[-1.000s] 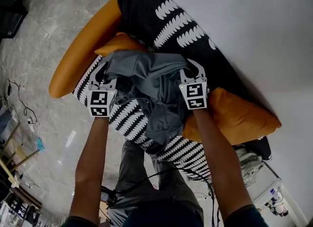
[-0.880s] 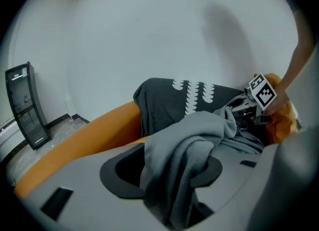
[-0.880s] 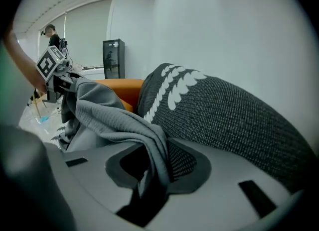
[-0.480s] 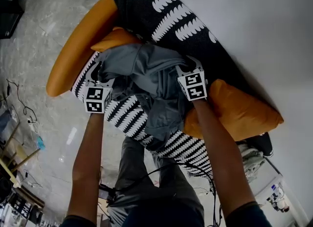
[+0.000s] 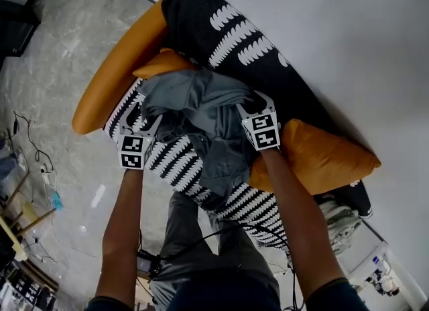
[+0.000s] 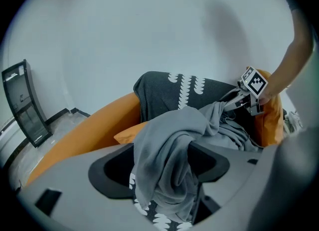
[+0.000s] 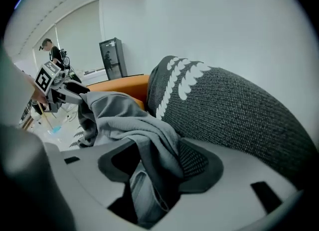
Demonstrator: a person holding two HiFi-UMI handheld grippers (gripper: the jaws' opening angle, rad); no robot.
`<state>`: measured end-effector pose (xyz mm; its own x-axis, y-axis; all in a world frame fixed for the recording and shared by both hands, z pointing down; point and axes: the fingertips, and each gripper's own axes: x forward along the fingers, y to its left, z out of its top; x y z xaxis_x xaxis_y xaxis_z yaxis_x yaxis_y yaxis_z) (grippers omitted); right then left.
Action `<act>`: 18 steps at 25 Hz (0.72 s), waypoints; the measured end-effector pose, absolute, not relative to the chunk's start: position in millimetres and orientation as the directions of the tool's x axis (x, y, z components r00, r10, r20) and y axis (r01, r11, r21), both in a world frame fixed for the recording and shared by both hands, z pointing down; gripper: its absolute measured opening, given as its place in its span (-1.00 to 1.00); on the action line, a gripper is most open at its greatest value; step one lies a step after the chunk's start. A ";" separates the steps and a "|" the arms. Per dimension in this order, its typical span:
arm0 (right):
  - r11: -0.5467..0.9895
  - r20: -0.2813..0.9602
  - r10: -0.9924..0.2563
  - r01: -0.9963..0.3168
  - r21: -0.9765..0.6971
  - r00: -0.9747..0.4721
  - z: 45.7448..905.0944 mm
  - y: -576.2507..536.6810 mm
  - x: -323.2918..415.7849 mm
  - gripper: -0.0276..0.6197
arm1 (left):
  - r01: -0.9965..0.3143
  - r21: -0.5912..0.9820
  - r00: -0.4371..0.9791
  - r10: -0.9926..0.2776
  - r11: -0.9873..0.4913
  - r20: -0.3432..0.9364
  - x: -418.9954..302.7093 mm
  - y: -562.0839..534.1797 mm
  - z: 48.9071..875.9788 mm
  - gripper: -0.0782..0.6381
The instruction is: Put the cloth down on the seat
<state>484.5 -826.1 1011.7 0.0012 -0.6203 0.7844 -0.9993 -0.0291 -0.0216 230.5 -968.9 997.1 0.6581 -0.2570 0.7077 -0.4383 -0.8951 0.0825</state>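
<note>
A grey cloth (image 5: 201, 112) lies bunched on the black-and-white patterned seat (image 5: 175, 159) of a sofa and runs down over its front edge. My left gripper (image 5: 143, 110) is at the cloth's left end and my right gripper (image 5: 251, 102) at its right end. Both pairs of jaws have just been opening and stand wide. In the left gripper view a fold of the cloth (image 6: 169, 150) hangs loosely between the parted jaws of the left gripper (image 6: 162, 163). In the right gripper view the cloth (image 7: 134, 120) likewise drapes through the gap of the right gripper (image 7: 154, 170), unpinched.
The dark backrest (image 5: 248, 48) rises behind the cloth. Orange cushions lie at the left (image 5: 161, 65) and right (image 5: 322, 155) of the seat, with an orange armrest (image 5: 110, 85) on the left. Marble floor (image 5: 53, 68) with cables surrounds the sofa; a white wall (image 5: 348, 41) stands behind.
Both pairs of jaws have opened from a grip on the cloth. The cloth has slackened and settled onto the seat. Both hands shifted slightly.
</note>
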 end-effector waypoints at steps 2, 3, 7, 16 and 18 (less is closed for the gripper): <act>-0.039 0.778 -0.628 -0.999 -0.023 0.006 1001.9 -821.0 479.7 -0.21 | -0.437 0.085 0.664 -0.257 -0.895 0.702 229.7 -963.3 988.1 0.11; -0.044 0.773 -0.634 -0.999 -0.026 0.007 996.5 -818.1 475.7 -0.20 | -0.435 0.088 0.667 -0.255 -0.896 0.700 228.6 -959.4 983.4 0.11; -0.044 0.726 -0.688 -0.998 -0.045 -0.002 962.5 -815.8 458.5 -0.18 | -0.414 0.091 0.695 -0.250 -0.906 0.674 229.6 -945.6 957.2 0.11; 0.110 0.536 -0.841 -0.993 0.042 -0.071 836.9 -824.0 392.8 -0.85 | -0.392 0.054 0.790 -0.306 -0.919 0.532 230.1 -920.8 861.2 -0.17; 0.140 0.510 -0.856 -0.988 0.062 -0.090 811.4 -817.9 376.1 -0.87 | -0.396 0.052 0.816 -0.325 -0.917 0.478 226.8 -914.3 831.1 -0.28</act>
